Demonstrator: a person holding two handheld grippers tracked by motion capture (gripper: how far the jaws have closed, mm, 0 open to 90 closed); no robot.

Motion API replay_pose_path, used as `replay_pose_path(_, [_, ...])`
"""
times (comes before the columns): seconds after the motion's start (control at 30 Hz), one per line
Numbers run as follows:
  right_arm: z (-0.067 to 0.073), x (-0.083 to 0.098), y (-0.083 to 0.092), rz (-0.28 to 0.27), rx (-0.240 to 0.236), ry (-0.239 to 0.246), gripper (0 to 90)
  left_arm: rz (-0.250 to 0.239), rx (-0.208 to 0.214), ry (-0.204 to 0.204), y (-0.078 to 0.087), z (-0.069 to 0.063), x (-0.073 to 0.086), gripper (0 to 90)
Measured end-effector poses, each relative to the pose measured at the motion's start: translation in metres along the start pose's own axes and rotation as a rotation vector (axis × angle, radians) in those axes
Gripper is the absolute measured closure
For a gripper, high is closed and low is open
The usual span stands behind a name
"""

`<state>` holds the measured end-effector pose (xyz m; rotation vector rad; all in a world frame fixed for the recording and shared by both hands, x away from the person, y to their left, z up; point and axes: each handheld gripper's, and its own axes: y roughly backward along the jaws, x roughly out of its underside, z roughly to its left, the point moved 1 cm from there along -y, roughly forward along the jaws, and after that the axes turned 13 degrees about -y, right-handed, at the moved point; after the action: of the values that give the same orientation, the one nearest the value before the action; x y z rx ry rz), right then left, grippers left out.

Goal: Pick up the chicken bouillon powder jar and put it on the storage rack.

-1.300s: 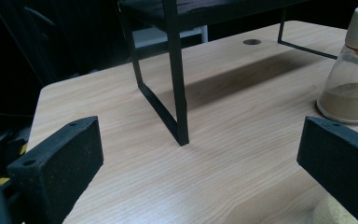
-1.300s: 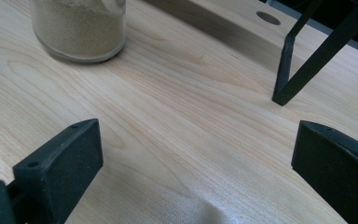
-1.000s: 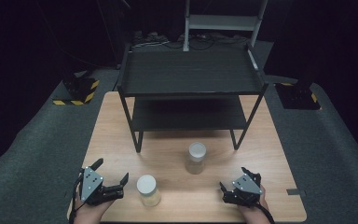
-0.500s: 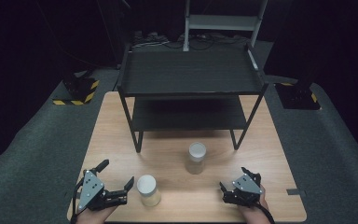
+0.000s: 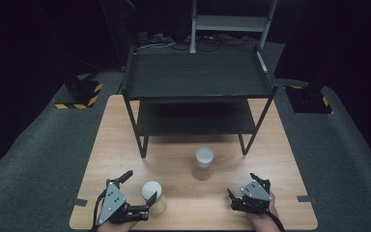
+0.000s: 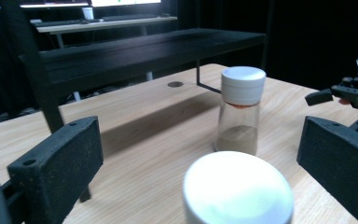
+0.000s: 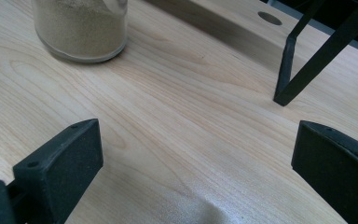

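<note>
Since the earlier frames, the left tongs point(image 5: 140, 189) have shifted rightward along the counter point(image 5: 125, 125) toward the near jar point(image 5: 154, 196), closing the distance from just beside it to straddling it; the right tongs point(image 5: 244, 186) have held position.

High view: the left tongs stand apart, with one jaw beyond the near jar and the other at its right side. Whether either jaw touches the jar cannot be told. The jar stands upright, white lid up, with pale powder in its lower part. A second lidded jar point(image 5: 203, 164) stands upright farther ahead, between the two tongs and nearer the black two-tier rack point(image 5: 198, 77). The right tongs rest low at the counter's near edge, jaws apart, holding nothing, well apart from both jars.

Left gripper view: the jaws stand wide apart. The near jar's white lid point(image 6: 237, 189) lies between them, blurred. The second jar point(image 6: 239, 116) stands ahead, past the lid, and the right tongs point(image 6: 354, 93) appear at the right edge.

Right gripper view: the jaws stand wide apart over bare counter point(image 7: 177, 130). The second jar's base point(image 7: 80, 29), filled with tan powder, stands ahead and to the left; a rack leg point(image 7: 286, 70) stands ahead and to the right.
</note>
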<state>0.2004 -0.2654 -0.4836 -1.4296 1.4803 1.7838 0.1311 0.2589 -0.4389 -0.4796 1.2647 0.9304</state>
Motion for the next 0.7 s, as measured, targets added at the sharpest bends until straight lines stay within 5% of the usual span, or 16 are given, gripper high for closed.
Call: replay_pose_path(0.7, [-0.001, 0.0, 0.0, 0.0, -0.008, -0.002, 1.0, 0.068, 0.032, 0.018, -0.014, -0.012, 0.018, 1.6])
